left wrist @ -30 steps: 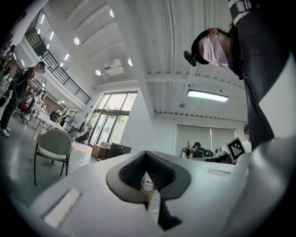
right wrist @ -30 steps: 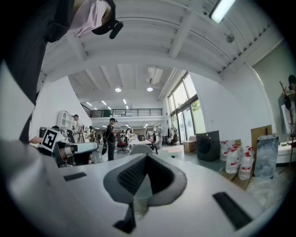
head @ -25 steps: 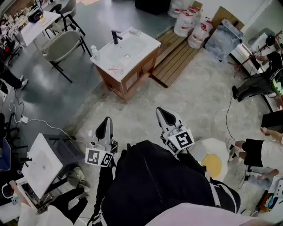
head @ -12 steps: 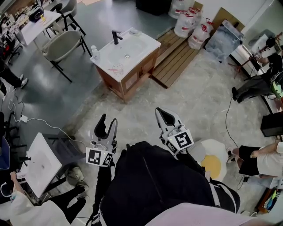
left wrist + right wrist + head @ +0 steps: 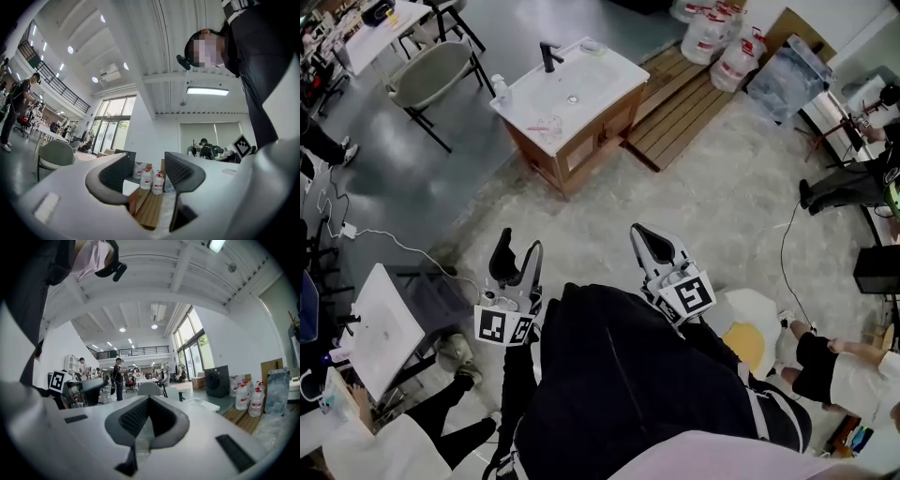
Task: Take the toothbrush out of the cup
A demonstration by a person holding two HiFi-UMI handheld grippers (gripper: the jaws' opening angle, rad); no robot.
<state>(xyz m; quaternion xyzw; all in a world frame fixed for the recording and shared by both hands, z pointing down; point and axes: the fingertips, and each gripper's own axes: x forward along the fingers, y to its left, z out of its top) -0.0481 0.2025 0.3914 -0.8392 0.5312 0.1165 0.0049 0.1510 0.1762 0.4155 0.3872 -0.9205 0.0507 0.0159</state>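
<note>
- Although the task is to lift a toothbrush from a cup, neither gripper is anywhere near either thing, so by my reading the job has not really begun.
- The left gripper [image 5: 516,255] is held out in front of the person's dark jacket [image 5: 628,384]. Its jaws are opening and stand wide apart, with nothing between them. Its own view shows only distant water jugs [image 5: 147,177] and a wooden pallet [image 5: 149,206] through the gap.
- The right gripper [image 5: 652,246] is held beside it, jaws closed tip to tip on nothing, as its own view confirms.
- A washstand [image 5: 572,141] with a white basin top and a black tap [image 5: 548,54] stands well apart from both grippers, across a stretch of bare floor.
- The toothbrush is too small to make out from here. A small pale round thing [image 5: 592,45] at the far corner of the basin top may be the cup, but I cannot say for sure.
- Done so far: only the left gripper's jaws made ready, as far as the pictures show.
- Left to do:
  - walk up to the washstand
  - find the cup
  - steady it, if need be, with one gripper
  - close the other on the toothbrush handle
  - draw it up and clear of the rim
</note>
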